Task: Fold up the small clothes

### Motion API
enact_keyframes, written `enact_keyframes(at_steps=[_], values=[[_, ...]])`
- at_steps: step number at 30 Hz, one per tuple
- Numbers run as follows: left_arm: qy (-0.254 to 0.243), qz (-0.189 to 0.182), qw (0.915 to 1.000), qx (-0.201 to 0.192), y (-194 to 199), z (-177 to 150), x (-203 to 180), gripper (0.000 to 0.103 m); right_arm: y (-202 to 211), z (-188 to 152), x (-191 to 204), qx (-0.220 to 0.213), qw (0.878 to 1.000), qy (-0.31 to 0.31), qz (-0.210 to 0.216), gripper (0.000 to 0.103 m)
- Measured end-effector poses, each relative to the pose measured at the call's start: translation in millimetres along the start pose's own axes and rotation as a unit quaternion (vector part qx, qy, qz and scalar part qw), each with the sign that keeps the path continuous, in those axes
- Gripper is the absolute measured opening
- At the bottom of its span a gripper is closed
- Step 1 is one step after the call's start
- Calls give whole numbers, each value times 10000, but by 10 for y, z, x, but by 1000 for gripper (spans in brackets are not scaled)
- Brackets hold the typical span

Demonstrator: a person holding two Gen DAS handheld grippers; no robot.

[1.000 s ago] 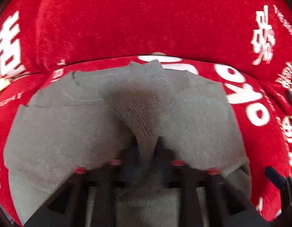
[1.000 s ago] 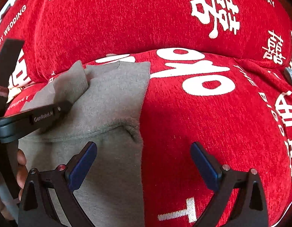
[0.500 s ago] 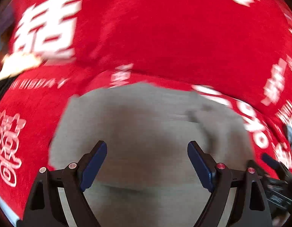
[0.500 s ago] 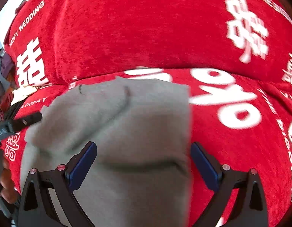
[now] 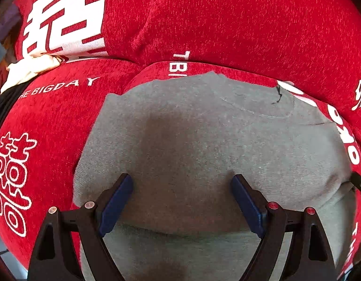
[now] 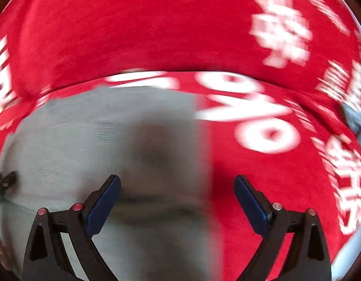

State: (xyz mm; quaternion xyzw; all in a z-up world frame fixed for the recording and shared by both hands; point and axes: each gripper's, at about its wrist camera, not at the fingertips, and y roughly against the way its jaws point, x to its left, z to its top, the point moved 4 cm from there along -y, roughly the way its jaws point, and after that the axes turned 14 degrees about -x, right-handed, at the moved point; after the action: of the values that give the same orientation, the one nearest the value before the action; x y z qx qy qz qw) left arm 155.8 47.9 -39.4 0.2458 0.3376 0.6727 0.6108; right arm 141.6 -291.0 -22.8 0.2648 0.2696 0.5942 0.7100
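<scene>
A big red sofa cover (image 5: 227, 23) with white letters and signs fills both views. It wraps a seat cushion and a back cushion behind it. A grey knit garment (image 5: 203, 140) lies flat on the seat, folded into a wide block. Its far edge is near the crease where the seat meets the back. In the right wrist view the grey cloth is blurry, and its right edge runs straight down the middle.

The left hand-held gripper (image 5: 182, 201) hangs over the middle of the garment. Its blue pads (image 5: 116, 202) stand wide apart after just opening, and they hold nothing. The right hand-held gripper (image 6: 176, 202) is wide open too, with nothing in it. It sits over the garment's right edge, one pad over grey cloth, the other over red cover.

A small dark thread mark (image 5: 277, 94) shows near the garment's far corner.
</scene>
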Motion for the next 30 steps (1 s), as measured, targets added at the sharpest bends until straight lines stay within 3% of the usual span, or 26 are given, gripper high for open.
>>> enact_keyframes(at_steps=[3, 5, 11, 12, 13, 16, 19, 21, 24, 27, 30], values=[[-63, -159, 9999, -9, 41, 11, -104, 88, 90, -51, -207, 68, 9991, -402, 149, 98], [-97, -243, 9997, -32, 69, 0, -158, 88, 140, -40, -135, -6, 9986, -426, 310, 98], [-429, -113, 9990, 55, -21, -37, -262, 88, 113, 48, 804, -164, 9908, 406, 1284, 98], [-490, -63, 9988, 2, -45, -30, -243, 95, 68, 22, 946, -81, 9886, 568, 1390, 98], [-468, -24, 9989, 13, -54, -31, -223, 101, -16, -10, 1067, 48, 9873, 718, 1413, 98], [-302, -35, 9995, 115, -151, 15, -144, 102, -333, -52, 1134, 219, 9904, 860, 1056, 101], [-359, 9, 9992, 188, -294, 120, -166, 102, -513, 67, 1031, 119, 9946, 648, 796, 102], [-342, 69, 9989, 299, -347, 185, -178, 102, -615, 136, 927, 377, 9954, 318, 818, 102], [-263, 59, 9993, 268, -206, 177, -144, 102, -420, 167, 831, 326, 9972, 231, 626, 102], [-222, -89, 9997, 95, 25, 22, -100, 102, -69, 22, 901, 121, 9940, 275, 1048, 103], [-287, -63, 9995, 101, 121, -197, -65, 102, 132, -226, 1107, 103, 9885, 740, 1314, 102]])
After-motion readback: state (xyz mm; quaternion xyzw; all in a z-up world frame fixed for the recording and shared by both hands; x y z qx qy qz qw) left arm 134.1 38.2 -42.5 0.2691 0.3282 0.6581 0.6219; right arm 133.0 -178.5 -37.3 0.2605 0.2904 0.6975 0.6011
